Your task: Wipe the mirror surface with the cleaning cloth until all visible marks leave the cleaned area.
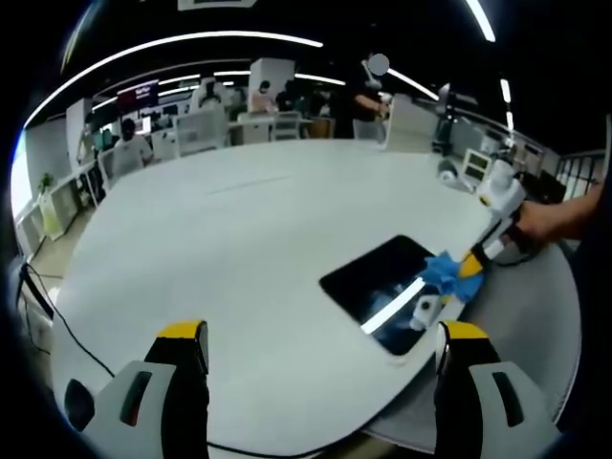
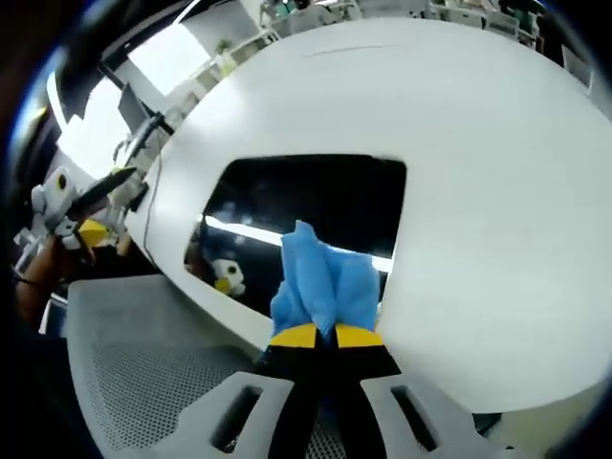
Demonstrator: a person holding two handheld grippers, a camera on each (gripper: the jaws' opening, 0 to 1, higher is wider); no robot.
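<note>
White tabletop [image 2: 497, 191] carries everything. Right gripper [image 2: 325, 337] pinches the blue cleaning cloth [image 2: 325, 282] just ahead of its jaws, pressed on the mirror's [image 2: 316, 196] near edge. Left gripper [image 1: 320, 344] hangs wide, empty, mirror ahead-right. Best keep the cloth flat, sweeping overlapping strokes outward. Reflections hide any marks.

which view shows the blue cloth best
The right gripper view: the blue cloth sits large and central, pinched in the right hand-held gripper against the mirror. The left gripper view shows it small and distant at the mirror's far edge.
</note>
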